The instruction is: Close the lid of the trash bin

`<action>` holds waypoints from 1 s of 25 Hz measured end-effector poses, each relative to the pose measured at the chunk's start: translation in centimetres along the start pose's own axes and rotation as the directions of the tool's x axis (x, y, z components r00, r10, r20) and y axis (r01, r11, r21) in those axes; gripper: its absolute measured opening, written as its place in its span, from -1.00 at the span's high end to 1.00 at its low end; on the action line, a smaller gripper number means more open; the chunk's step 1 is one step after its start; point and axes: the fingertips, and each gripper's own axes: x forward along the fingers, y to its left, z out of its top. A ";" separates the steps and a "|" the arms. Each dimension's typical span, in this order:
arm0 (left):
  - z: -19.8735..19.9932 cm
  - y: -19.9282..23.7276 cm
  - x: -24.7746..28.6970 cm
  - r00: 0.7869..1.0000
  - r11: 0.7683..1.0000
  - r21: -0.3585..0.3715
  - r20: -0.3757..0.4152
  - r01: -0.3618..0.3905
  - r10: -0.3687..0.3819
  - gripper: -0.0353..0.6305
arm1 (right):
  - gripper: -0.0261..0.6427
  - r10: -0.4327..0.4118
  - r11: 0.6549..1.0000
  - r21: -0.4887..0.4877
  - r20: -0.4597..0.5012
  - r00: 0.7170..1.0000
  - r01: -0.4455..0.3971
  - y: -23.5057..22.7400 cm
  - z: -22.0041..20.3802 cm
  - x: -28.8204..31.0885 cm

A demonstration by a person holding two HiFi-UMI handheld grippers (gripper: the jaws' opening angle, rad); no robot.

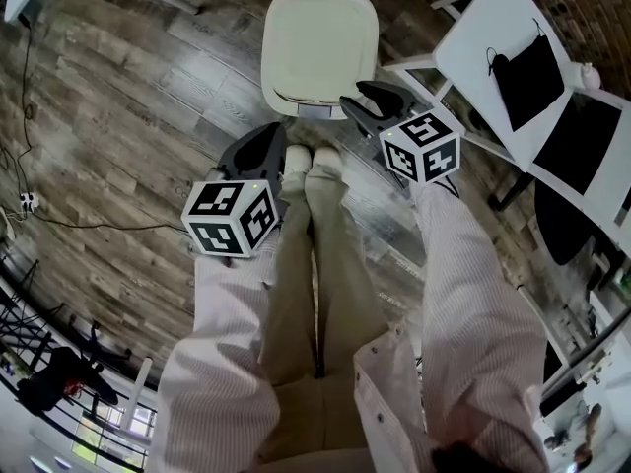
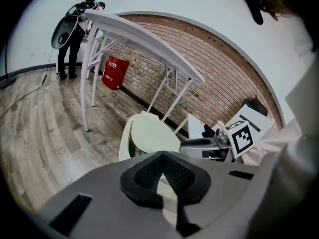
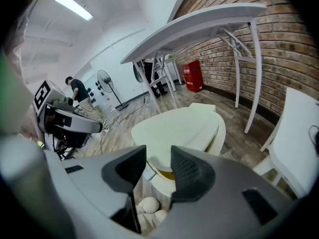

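Trash bin [image 1: 317, 52] is on the wood floor [image 1: 118, 116], straight ahead of the person's shoes [image 1: 311, 161]. The cream lid [image 1: 318, 28] is down over the bin. It looks flat from the head view, but both gripper views show a gap under its front edge, so it's not fully seated.

Left gripper [image 1: 266, 138]: fingers clenched, tips meeting, nothing between them (clear in the left gripper view). It's low, just beside the shoes and short of the bin.

Right gripper [image 1: 363, 99]: fingers released and apart, nothing gripped. The bin's front shows through the gap between them in the right gripper view. It's close to the bin's front right corner, and I can't tell if it's touching.

White folding bench [image 1: 513, 57] is to the bin's right, with a brick wall [image 3: 284, 39] behind it.
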 end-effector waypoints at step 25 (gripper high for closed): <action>-2.8 1.7 2.6 1.000 1.000 -0.027 0.001 -0.001 0.001 0.91 | 0.91 -0.175 0.980 -0.115 -0.108 0.979 0.163 -2.3 -4.0 3.6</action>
